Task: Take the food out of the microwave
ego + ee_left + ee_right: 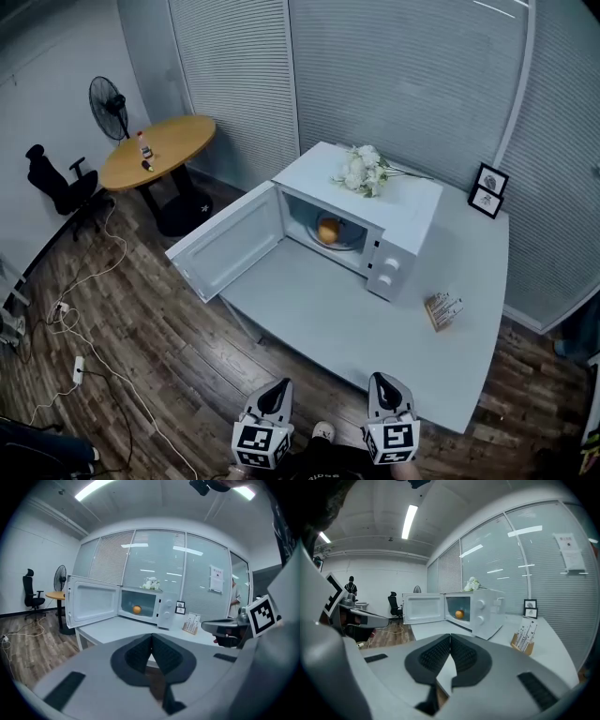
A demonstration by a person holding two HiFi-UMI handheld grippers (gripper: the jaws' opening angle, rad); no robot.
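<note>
Head view looks down on a white microwave [403,211] on the bench [328,319], with its door [230,242] swung wide open. The round orange food [328,231] sits inside on a dish [349,242]. It is well ahead of both sets of fingers, and nothing touches it.

The left gripper [151,639] has its fingers [138,653] pressed together with nothing between them. The right gripper [450,639] is the same, with its fingers [436,654] tight together and holding nothing. Both are just short of the bench's near edge.

Ahead and right of the fingers is a small card stand [442,310], but its print is too small to read. White flowers [361,171] lie on top of the microwave.
</note>
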